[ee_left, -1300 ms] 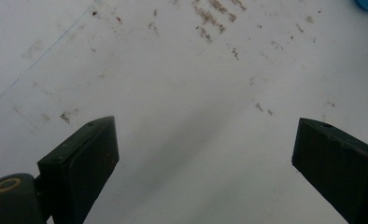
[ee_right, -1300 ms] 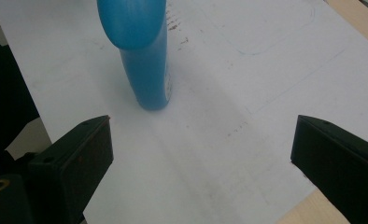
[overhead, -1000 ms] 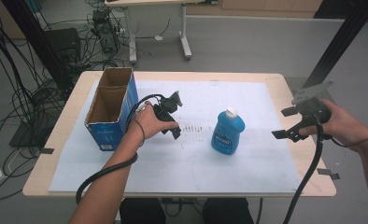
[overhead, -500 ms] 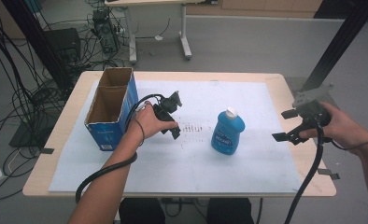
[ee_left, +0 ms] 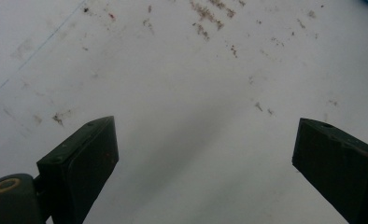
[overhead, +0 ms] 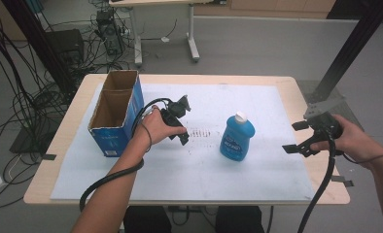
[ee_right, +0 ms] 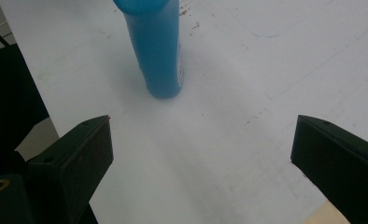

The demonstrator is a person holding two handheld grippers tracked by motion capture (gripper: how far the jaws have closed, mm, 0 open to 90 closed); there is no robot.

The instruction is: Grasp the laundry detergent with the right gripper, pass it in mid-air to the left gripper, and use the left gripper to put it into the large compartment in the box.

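The bottle (overhead: 237, 138) stands upright on the white sheet (overhead: 257, 179) that covers the table (overhead: 287, 81), roughly at the sheet's middle, with its white cap on. Neither gripper touches it.

Change over the last second: the right gripper (overhead: 304, 136) has shifted slightly toward the bottle from the bottle's right side, while the left gripper (overhead: 183, 122) and the bottle have kept their places. This reads as the start of an approach by the right hand (overhead: 352, 141); the bottle is not yet grasped, so the work is judged to be at its opening step.

Gripper state: the right gripper's jaws stand wide apart and empty, well apart from the bottle, which the right gripper view shows ahead and left of centre between them (ee_right: 159, 46). The left gripper's jaws are likewise spread and empty, held just above bare sheet to the left of the bottle, as the left gripper view confirms.

Surroundings: an open cardboard box (overhead: 115, 111) stands farther left of the bottle, beyond the left hand (overhead: 158, 128). Brown specks (overhead: 202, 132) mark the sheet between the left gripper and the bottle.

Obstructions: nothing lies between the right gripper and the bottle. The bottle is tall and narrow, so a sideways knock during closing could tip it. The left gripper sits near the bottle's far side and may crowd a push-through.
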